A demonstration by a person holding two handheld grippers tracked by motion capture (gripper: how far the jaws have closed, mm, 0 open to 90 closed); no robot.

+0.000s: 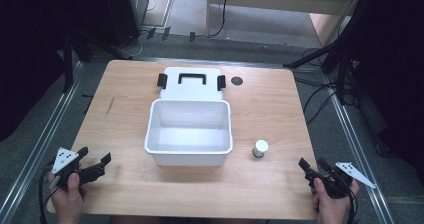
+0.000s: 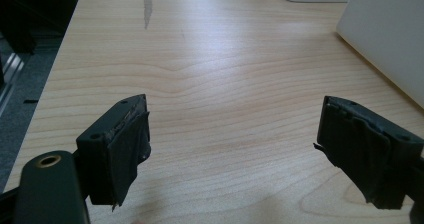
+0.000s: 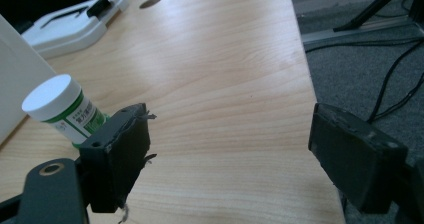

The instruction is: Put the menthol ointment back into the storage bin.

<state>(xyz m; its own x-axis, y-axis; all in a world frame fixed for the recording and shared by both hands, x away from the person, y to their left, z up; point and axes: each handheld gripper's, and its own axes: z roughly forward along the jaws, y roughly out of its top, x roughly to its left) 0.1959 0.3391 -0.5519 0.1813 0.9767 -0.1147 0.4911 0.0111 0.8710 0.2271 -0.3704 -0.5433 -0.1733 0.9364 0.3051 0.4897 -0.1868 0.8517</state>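
1. Left gripper (image 1: 95, 163) sits at the table's (image 1: 270, 104) near left corner, jaws wide, nothing between them.
2. Right gripper (image 1: 311, 169) at the near right corner, jaws wide too, empty.
3. Small bottle (image 1: 259, 148) stands upright between the white box (image 1: 189, 151) and the right edge.

From my seat, the bottle's (image 3: 62, 111) label print is too small to read, and my right gripper's jaw covers its base. The bin (image 2: 387, 31) is cut off at the frame edge in the left gripper view.

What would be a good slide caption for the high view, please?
Open left gripper and right gripper flank an empty white bin; small bottle beside it.
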